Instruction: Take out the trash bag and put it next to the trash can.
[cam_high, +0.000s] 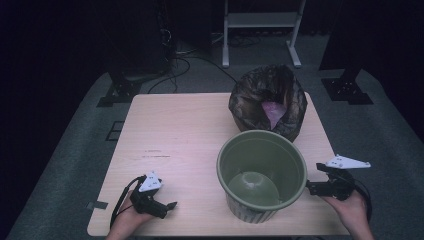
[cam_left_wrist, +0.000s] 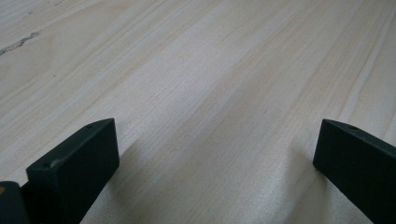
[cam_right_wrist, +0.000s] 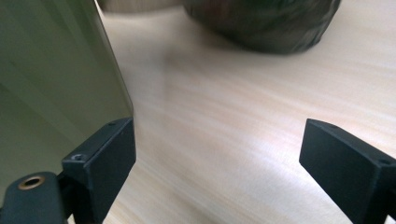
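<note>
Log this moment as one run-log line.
left gripper: open, on bare table | right gripper: open, beside green bin | bagged bin: behind green bin

Dark bag (cam_right_wrist: 261, 23) blurred, cut off at top.

A dim lab or studio: wooden table (cam_high: 170, 130) on grey carpet (cam_high: 80, 165), floor cables (cam_high: 175, 65), white stand frame (cam_high: 262, 30).

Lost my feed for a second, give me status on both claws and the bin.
Left claw open, low over bare table. Right claw open beside green bin, not gripping. Bin upright, dark bag behind it.
</note>
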